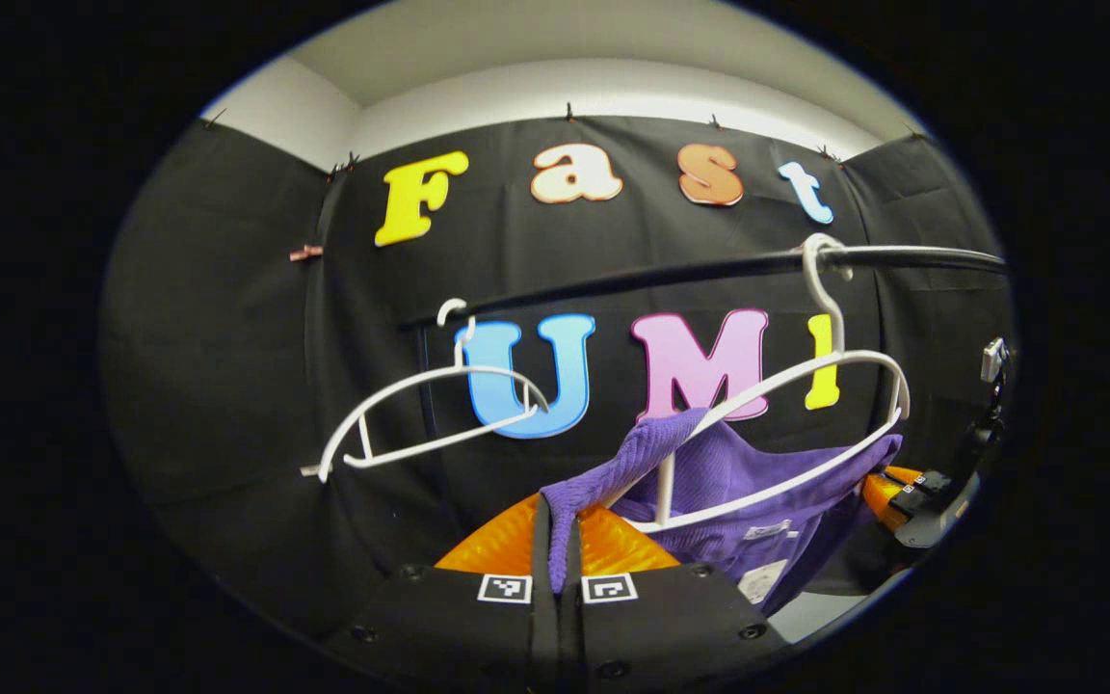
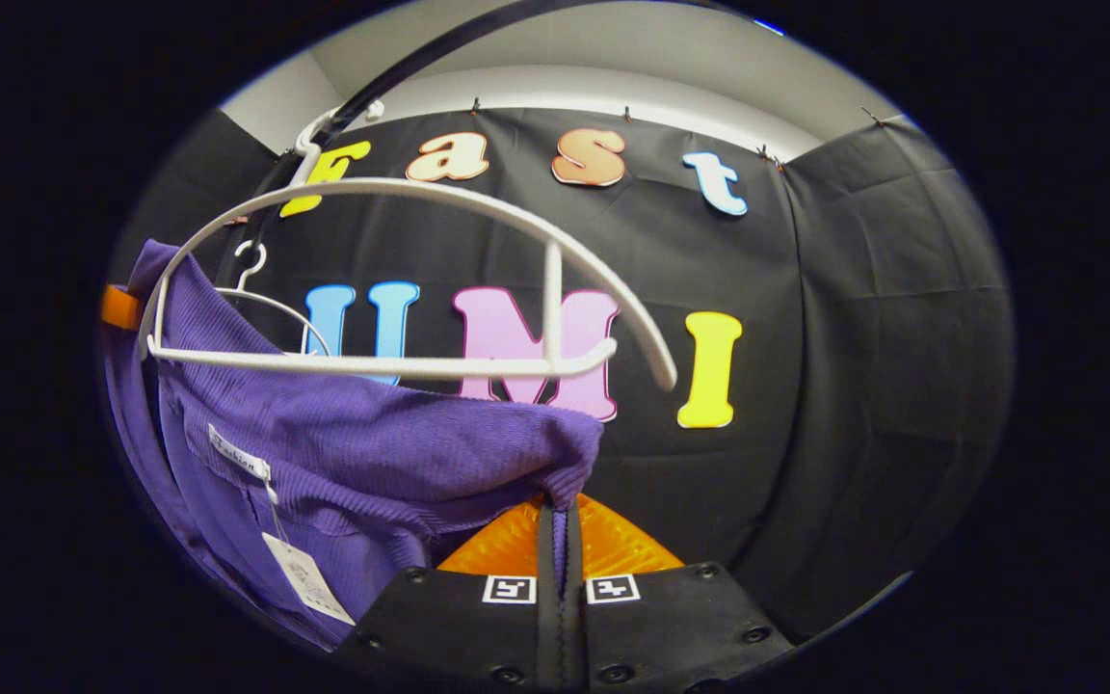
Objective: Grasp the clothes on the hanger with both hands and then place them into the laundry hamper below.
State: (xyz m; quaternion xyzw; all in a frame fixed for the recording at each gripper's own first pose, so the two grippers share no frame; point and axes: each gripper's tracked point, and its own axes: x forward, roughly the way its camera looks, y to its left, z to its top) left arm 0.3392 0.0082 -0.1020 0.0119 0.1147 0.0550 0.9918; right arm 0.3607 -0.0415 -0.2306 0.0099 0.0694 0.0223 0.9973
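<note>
A purple ribbed garment hangs partly on a white hanger that hooks over a black rail. My left gripper is shut on one shoulder of the garment, pulled off the hanger's left arm. The other gripper shows at the far right beside the cloth. In the right gripper view the purple garment sags below the white hanger, and my right gripper is shut on its other shoulder. A white tag dangles from the collar.
A second, bare white hanger hangs further left on the rail, also seen small behind the near hanger. The black booth wall stands close behind.
</note>
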